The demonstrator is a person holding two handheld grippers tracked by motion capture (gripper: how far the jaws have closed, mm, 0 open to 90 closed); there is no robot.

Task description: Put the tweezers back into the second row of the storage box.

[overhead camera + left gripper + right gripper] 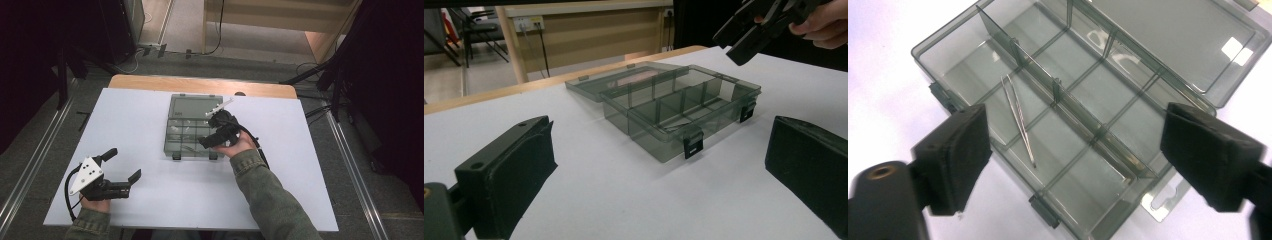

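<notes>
A smoky clear compartment box (186, 136) lies open mid-table, its lid (192, 106) folded flat behind it. Thin metal tweezers (1018, 116) lie inside, across a front compartment. My right gripper (210, 133) hovers over the box's right front part, open with nothing between its jaws (1078, 142); the tweezers sit below and apart from its pads. From the left gripper view the same box (674, 102) is ahead, with the right gripper (756, 30) above its right end. My left gripper (123, 164) rests near the table's front left, open and empty (664, 160).
The white table top (140, 115) has bare room left of and in front of the box. A wooden edge (150, 82) runs along the back. Black stands and cables stand on the floor beyond the table.
</notes>
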